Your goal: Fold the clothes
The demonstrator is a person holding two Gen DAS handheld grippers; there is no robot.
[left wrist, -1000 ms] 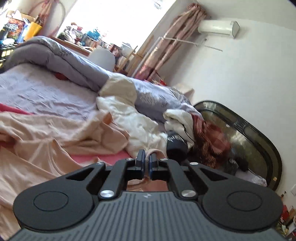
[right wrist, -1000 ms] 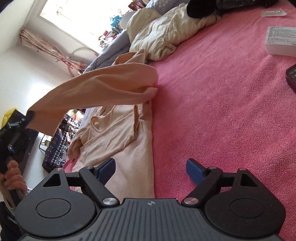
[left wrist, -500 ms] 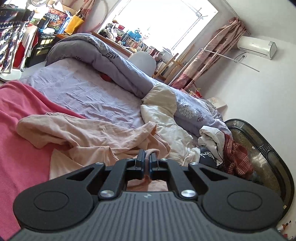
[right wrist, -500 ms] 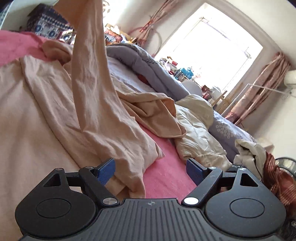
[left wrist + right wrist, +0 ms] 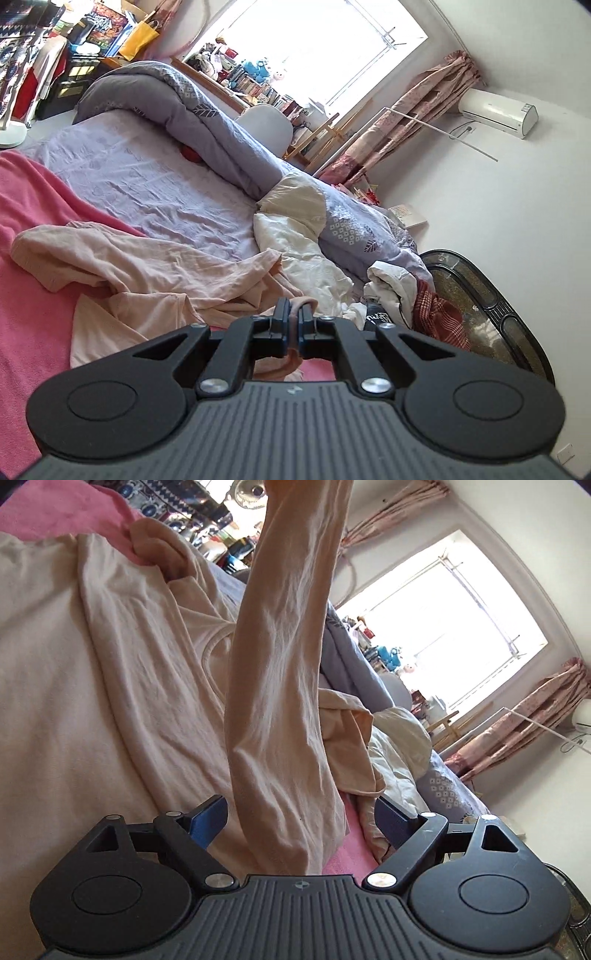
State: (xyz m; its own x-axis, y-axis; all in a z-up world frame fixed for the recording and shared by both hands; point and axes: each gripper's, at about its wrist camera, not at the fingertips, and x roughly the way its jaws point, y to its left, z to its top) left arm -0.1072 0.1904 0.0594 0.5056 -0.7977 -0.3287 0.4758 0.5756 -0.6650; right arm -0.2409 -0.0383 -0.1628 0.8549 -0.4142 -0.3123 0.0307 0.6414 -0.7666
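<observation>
A peach long-sleeved shirt lies crumpled on the pink blanket covering the bed. My left gripper is shut on a fold of the shirt's fabric, which bulges out past its tips. In the right wrist view the shirt's body spreads flat at left, and one sleeve rises out of the top of the frame. That sleeve's lower part hangs between the blue pads of my right gripper. Its jaws are opening and do not press the cloth.
A grey-lilac duvet is rolled along the bed's far side, with cream bedding below it. White and red-plaid clothes are piled by a dark oval panel at the wall. Cluttered shelves stand under the bright window.
My right gripper rolled from sideways to nearly upright and came in to the lifted sleeve, which now hangs between its jaws. The left gripper kept its hold and shifted a little, rolling.
</observation>
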